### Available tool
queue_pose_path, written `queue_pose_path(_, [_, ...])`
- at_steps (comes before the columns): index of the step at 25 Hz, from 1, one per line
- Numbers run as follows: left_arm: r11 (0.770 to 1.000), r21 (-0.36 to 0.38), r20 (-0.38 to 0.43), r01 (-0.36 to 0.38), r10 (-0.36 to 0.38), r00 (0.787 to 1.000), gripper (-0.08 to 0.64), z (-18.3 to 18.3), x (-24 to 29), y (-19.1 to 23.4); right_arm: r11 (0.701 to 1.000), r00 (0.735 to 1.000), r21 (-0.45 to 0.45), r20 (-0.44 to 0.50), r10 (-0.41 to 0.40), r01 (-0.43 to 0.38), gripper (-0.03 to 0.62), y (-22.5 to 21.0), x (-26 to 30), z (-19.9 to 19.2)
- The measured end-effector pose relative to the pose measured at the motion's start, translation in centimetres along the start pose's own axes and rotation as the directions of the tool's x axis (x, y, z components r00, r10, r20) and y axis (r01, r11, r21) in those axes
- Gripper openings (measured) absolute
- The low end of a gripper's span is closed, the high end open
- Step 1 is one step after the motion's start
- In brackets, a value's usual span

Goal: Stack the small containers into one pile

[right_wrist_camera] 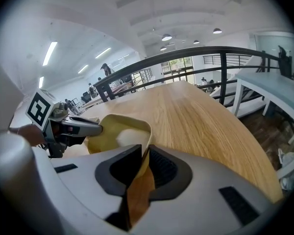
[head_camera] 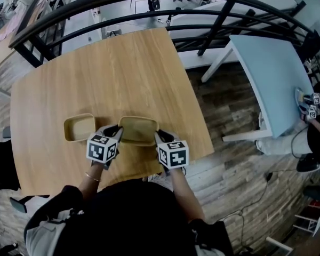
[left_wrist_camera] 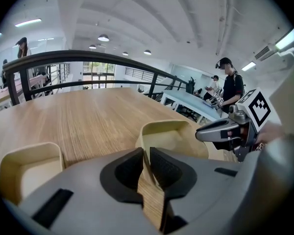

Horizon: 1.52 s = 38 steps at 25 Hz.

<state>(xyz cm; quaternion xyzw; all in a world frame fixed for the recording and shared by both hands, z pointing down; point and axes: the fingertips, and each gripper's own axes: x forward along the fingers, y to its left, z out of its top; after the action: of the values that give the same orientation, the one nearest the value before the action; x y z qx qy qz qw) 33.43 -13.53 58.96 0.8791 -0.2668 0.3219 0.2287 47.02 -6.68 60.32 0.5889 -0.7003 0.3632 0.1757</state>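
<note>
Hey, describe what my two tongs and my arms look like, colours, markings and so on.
Both the left tongs and the right tongs have smooth grey bodies with black textured pads. Each carries a white cube printed with black square markers. The person wears a black top and a thin bracelet on the left wrist.

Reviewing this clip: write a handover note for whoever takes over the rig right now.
Left gripper: jaws shut on the left wall of the larger container.
Right gripper: jaws shut on its right wall.
Things: larger container near the table front edge; smaller container beside it on the left, apart, untouched.
Done: two-sided grip; nothing stacked.
Left: bring the two containers into one pile.
</note>
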Motion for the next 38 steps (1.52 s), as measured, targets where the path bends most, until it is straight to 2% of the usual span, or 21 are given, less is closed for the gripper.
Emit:
queue_pose_path(12, [0.997, -0.008, 0.038, -0.075, 0.075, 0.996, 0.055, 0.2, -2.6, -1.7, 0.995, 0.998, -0.077, 0.027, 0.062, -0.060, 0.057, 0.8, -1.8, 0.8])
queue_pose_path(17, [0.991, -0.056, 0.041, -0.124, 0.127, 0.991, 0.055, -0.6, -4.0, -1.4, 0.986, 0.993, -0.116, 0.008, 0.121, -0.119, 0.057, 1.9, -1.4, 0.7])
queue_pose_path(21, [0.976, -0.106, 0.029, -0.192, 0.196, 0.980, 0.055, -2.2, -5.7, -1.0, 0.968, 0.982, -0.165, -0.020, 0.188, -0.189, 0.057, 3.5, -0.6, 0.5])
queue_pose_path(27, [0.934, -0.202, 0.025, -0.296, 0.307, 0.951, 0.055, -4.3, -8.6, 0.1, 0.918, 0.950, -0.245, -0.072, 0.304, -0.312, 0.057, 6.6, 0.8, 0.4])
queue_pose_path(30, [0.907, -0.253, 0.024, -0.337, 0.354, 0.935, 0.055, -5.3, -10.4, 1.0, 0.880, 0.922, -0.273, -0.092, 0.377, -0.387, 0.057, 8.7, 1.3, 0.8])
queue_pose_path(35, [0.847, -0.321, 0.018, -0.423, 0.452, 0.892, 0.055, -7.1, -14.3, 1.6, 0.802, 0.875, -0.353, -0.147, 0.460, -0.481, 0.057, 12.7, 1.8, 0.7])
queue_pose_path(38, [0.824, -0.349, 0.012, -0.447, 0.481, 0.877, 0.055, -8.1, -16.1, 1.7, 0.772, 0.853, -0.367, -0.171, 0.493, -0.519, 0.057, 14.5, 1.9, 0.5])
